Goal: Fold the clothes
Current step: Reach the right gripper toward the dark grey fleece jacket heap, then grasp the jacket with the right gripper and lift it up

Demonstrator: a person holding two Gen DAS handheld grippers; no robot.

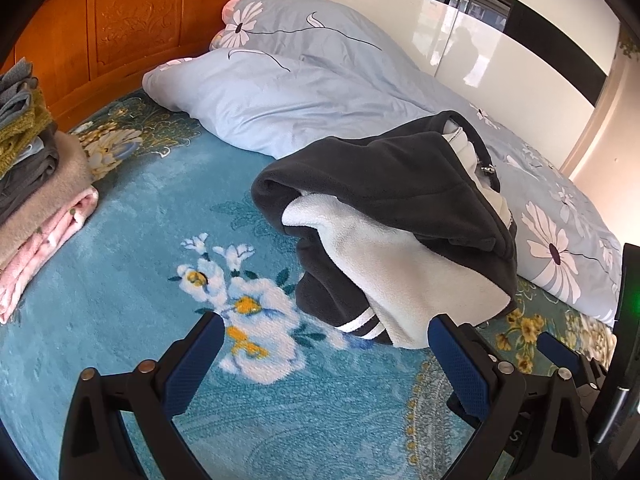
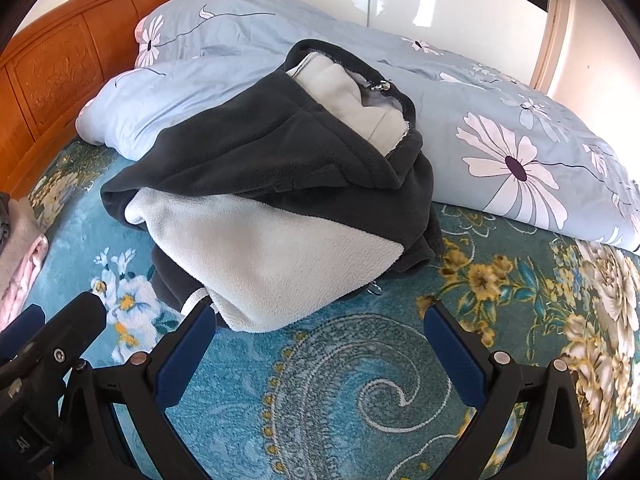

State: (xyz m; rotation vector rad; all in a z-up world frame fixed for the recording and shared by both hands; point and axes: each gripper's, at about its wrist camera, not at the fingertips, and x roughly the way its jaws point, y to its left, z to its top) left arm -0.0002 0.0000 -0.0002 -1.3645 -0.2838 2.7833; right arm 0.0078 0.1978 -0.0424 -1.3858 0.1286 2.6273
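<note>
On the teal floral bed blanket (image 2: 320, 384), near its middle: one dark grey fleece jacket (image 2: 256, 160), folded into a bulky bundle, pale grey lining (image 2: 272, 256) turned outward across the near side, a zip pull (image 2: 380, 86) showing at the collar on top and a white-striped cuff (image 1: 362, 326) poking out at the lower edge. Far side of the bundle rests against a light blue duvet (image 2: 500, 120) printed with white daisies, heaped along the back of the bed. Left gripper (image 1: 326, 354): blue-padded jaws spread wide, empty, held low just in front of the cuff, not touching it. Right gripper (image 2: 320, 338): jaws likewise spread apart, empty, just short of the lining's near edge; whether its left finger brushes the cloth cannot be told. Left of the jacket, well apart: a stack of folded clothes (image 1: 36, 184), pink at the bottom, then beige, dark grey and olive green above. Behind the stack: carved orange-brown wooden headboard (image 1: 132, 28). Beyond the duvet: glossy white wardrobe doors (image 1: 460, 40).
</note>
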